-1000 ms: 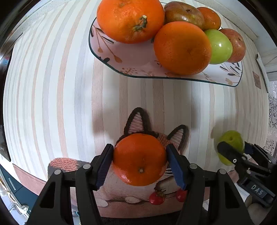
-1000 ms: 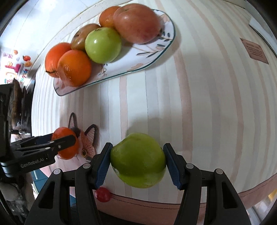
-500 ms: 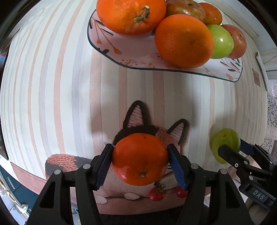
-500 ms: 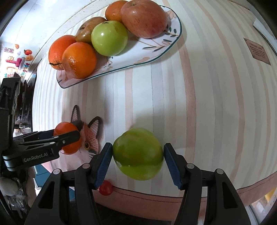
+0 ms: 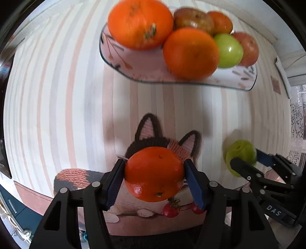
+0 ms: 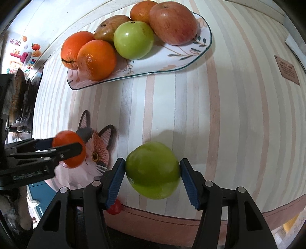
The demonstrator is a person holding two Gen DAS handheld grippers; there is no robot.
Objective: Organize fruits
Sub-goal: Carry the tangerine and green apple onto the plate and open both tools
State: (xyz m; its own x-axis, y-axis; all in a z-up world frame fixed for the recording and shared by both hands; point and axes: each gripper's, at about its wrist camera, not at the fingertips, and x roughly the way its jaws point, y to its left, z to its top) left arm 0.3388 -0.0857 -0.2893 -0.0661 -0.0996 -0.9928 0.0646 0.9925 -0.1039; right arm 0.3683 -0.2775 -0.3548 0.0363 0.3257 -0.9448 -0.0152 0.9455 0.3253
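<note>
Plate point(image 5: 145, 74) nearer, orange point(image 5: 154, 173) rolled in tool point(image 5: 154, 183)

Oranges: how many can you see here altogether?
4. One orange is gripped between the left gripper's fingers; three sit on the plate: two in front, one at the back. More may be hidden.

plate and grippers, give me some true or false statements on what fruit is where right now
1. The left gripper holds an orange. True.
2. The right gripper holds a red apple. False: its jaws are closing on a green apple.
3. The plate holds six fruits. True.
4. The plate is full of cherry tomatoes. False: a cherry tomato lies by the table edge, off the plate.
5. A cat mat lies on the striped cloth. True.
</note>
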